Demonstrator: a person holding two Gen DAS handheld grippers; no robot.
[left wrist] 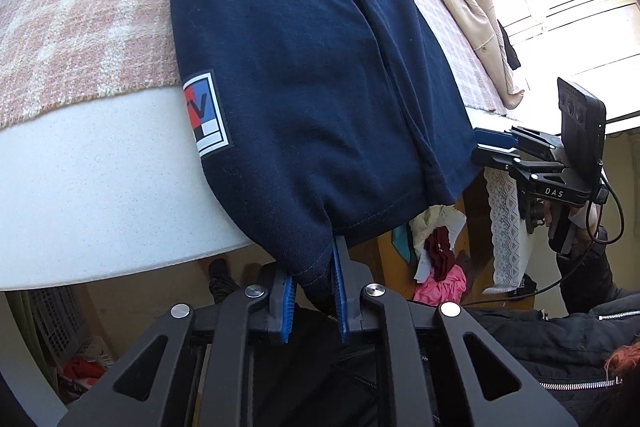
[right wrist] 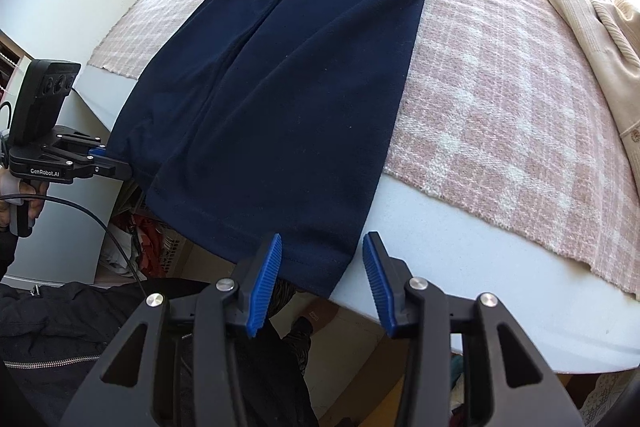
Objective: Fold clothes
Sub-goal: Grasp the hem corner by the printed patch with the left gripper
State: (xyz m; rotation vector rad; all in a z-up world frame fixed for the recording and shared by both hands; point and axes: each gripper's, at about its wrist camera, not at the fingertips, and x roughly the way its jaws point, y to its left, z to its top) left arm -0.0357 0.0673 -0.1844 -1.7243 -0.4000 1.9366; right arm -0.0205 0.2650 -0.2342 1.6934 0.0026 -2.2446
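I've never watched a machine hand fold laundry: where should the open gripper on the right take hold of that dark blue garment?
Best at the hem corner of the navy garment that overhangs the table edge, coming from the near side. There the cloth hangs free, so a finger can probably pass on each side. The right gripper already stands open around it, while the left gripper pinches the other corner.

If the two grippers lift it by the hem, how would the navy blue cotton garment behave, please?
The navy blue cotton garment would probably droop limply; its hem already hangs over the white table edge. It looks light. It may drag on the pink checked blanket.
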